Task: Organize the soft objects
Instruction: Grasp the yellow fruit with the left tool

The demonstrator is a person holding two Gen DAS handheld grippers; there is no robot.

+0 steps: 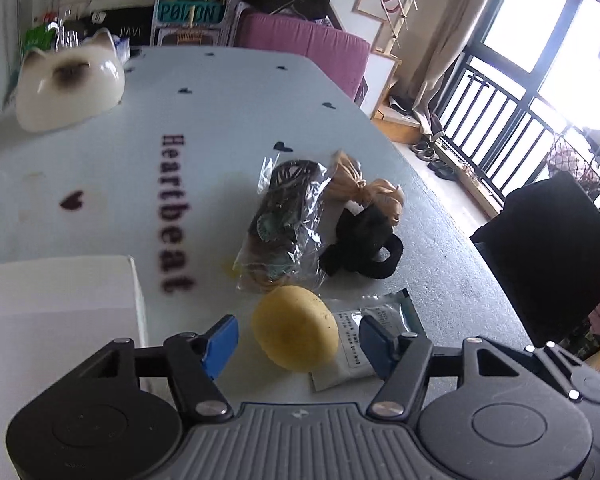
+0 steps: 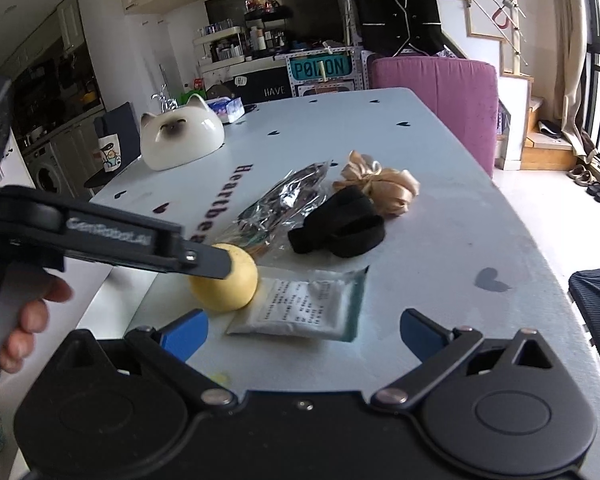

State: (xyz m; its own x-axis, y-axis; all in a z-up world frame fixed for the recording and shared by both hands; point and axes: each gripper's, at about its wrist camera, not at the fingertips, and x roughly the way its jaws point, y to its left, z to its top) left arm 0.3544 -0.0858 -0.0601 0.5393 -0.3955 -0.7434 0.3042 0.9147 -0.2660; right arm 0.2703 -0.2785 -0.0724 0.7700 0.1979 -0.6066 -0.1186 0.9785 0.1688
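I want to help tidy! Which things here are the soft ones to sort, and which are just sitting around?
For the job: yellow sponge, black band, tan scrunchie, clear bag, flat packet, and maybe the white box to put them in.

Just lying about: cat bowl, tissue pack, purple chair.

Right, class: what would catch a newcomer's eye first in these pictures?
Probably the round yellow sponge ball, sitting on the pale blue table between the open blue-padded fingers of the left hand-held gripper. Behind it lie a crinkly clear plastic bag, a black fabric band and a tan satin scrunchie; a white ceramic cat-shaped bowl stands at the far left.
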